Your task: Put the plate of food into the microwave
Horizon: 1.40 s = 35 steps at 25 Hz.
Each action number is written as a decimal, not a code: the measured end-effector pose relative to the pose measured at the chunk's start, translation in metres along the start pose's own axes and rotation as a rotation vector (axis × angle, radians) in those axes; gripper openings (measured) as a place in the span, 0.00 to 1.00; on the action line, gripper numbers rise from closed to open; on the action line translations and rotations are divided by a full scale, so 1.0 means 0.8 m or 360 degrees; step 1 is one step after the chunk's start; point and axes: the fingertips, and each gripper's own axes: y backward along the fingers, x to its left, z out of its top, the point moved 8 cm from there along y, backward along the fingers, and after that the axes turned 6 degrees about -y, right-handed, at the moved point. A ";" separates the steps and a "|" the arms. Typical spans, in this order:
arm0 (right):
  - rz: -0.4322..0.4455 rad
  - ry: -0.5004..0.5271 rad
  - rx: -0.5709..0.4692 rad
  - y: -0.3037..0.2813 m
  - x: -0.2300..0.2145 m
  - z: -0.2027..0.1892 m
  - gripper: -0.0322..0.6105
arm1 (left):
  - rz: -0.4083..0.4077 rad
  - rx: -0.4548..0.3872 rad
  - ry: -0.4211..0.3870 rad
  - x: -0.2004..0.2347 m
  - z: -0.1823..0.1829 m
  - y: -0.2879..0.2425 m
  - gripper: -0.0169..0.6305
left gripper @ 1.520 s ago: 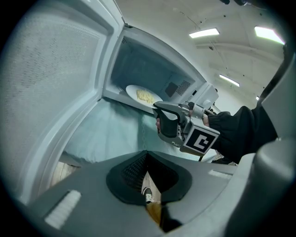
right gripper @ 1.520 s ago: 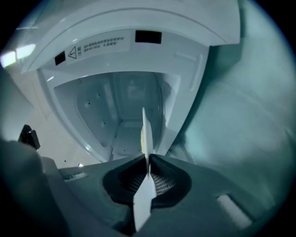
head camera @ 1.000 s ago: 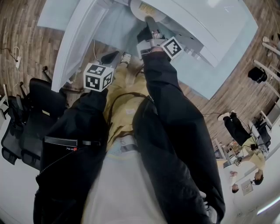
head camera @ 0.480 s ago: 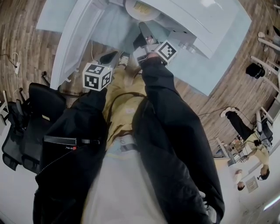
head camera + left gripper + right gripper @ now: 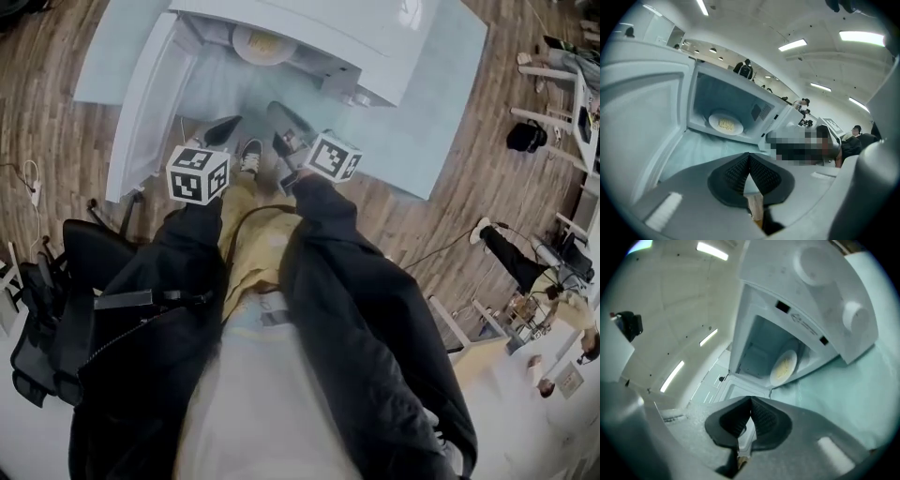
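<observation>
The white plate of yellow food [image 5: 263,43] [image 5: 725,123] [image 5: 783,367] lies inside the open white microwave [image 5: 375,47] [image 5: 740,105] [image 5: 820,315]. Its door [image 5: 141,103] [image 5: 644,122] hangs open to the left. My right gripper [image 5: 277,119] [image 5: 751,405] is shut and empty, drawn back in front of the oven over the pale green table [image 5: 441,122]. The left gripper [image 5: 223,129] [image 5: 749,159] is shut too, with nothing in it, and hovers near the door's front edge. Both point at the oven cavity.
The wooden floor [image 5: 56,141] surrounds the table. A black office chair [image 5: 56,291] stands at my left. Several people [image 5: 525,272] stand or sit at the right, by desks. My own legs and a shoe [image 5: 249,155] show below the grippers.
My right gripper has let go of the plate and pulled back out of the microwave toward me. The plate stays inside. The left gripper has hardly moved.
</observation>
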 end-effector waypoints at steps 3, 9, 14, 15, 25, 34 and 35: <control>-0.0012 0.0302 0.0002 0.038 0.032 0.037 0.04 | 0.0029 -0.0104 -0.0087 -0.030 0.043 -0.003 0.02; -0.0075 0.0790 -0.0090 0.076 0.101 0.085 0.04 | 0.0005 -0.0296 -0.0213 -0.071 0.112 0.000 0.02; -0.0150 0.1046 -0.0183 0.104 0.137 0.100 0.04 | -0.0087 -0.0388 -0.0337 -0.115 0.146 -0.001 0.02; -0.0167 0.1100 -0.0195 0.107 0.143 0.100 0.04 | -0.0100 -0.0404 -0.0366 -0.120 0.152 0.000 0.02; -0.0307 0.1564 -0.0413 0.161 0.194 0.136 0.04 | -0.0065 -0.0560 -0.0563 -0.170 0.200 0.008 0.02; -0.0312 0.1675 -0.0493 0.178 0.203 0.151 0.04 | -0.0059 -0.0590 -0.0669 -0.197 0.213 0.004 0.02; -0.0308 0.1680 -0.0497 0.181 0.202 0.154 0.04 | -0.0056 -0.0607 -0.0674 -0.201 0.214 0.003 0.02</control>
